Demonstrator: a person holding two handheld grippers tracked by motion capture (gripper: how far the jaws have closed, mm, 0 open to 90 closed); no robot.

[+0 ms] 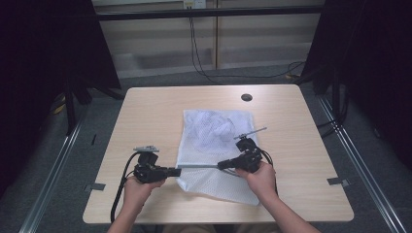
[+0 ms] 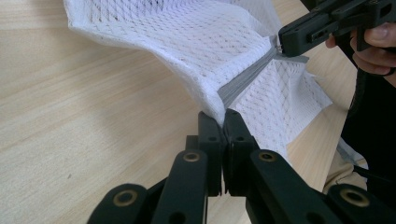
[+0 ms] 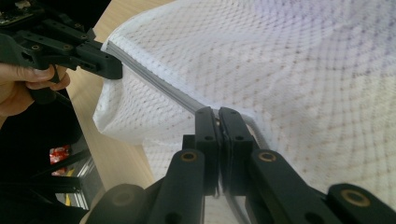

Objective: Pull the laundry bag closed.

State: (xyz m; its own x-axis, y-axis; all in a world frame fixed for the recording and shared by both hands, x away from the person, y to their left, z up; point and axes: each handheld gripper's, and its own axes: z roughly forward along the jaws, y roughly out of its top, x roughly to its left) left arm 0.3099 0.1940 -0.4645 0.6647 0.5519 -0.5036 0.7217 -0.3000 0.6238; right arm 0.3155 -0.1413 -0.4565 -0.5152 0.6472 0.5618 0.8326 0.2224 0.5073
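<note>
Wooden table (image 1: 145, 111), white mesh bag (image 1: 214, 145)

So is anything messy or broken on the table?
Nothing looks broken or spilled. The white mesh bag lies a bit rumpled, its near edge lifted where the left gripper and right gripper pinch its grey zipper.

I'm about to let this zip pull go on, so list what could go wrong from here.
1. The left hand-held gripper pinches only the mesh bag's edge at the end of the zipper; a hard pull could slip it free or tear the mesh.
2. The right hand-held gripper is shut on the zipper line with mesh bunched beside it, so fabric may jam the slider.
3. Nothing weighs the bag down on the table, so it may slide.
</note>
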